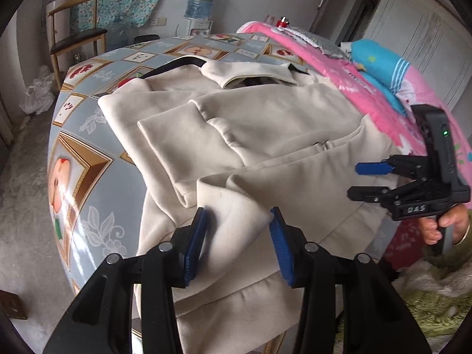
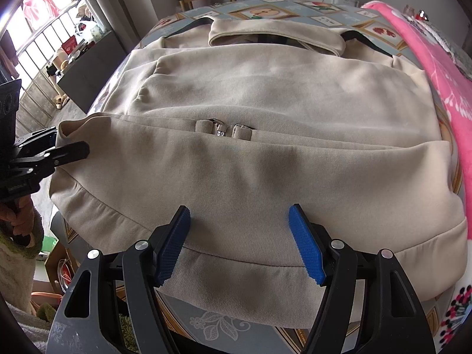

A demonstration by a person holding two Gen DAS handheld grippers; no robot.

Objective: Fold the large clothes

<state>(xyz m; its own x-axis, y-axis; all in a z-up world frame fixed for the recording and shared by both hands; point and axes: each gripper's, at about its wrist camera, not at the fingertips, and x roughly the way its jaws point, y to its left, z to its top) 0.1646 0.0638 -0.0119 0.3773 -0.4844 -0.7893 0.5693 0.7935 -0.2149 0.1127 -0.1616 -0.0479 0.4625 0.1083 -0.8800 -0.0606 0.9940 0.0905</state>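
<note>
A large beige zip jacket (image 1: 265,135) lies on the patterned table, collar at the far end, sleeves folded across the body; its hem hangs over the near edge. It fills the right wrist view (image 2: 265,103), zipper pulls (image 2: 224,128) at its middle. My left gripper (image 1: 239,227) is open, its blue pads either side of a raised fold at the jacket's lower left corner. My right gripper (image 2: 239,221) is open just above the hem. In the left wrist view the right gripper (image 1: 357,181) is open at the jacket's right edge. The left gripper (image 2: 73,141) shows at the left corner fold.
The table (image 1: 88,153) has a blue cloth with picture-frame prints. A pink blanket (image 1: 354,73) and a blue garment (image 1: 380,59) lie along its right side. A wooden chair (image 1: 73,29) and water bottles (image 1: 202,1) stand beyond the table.
</note>
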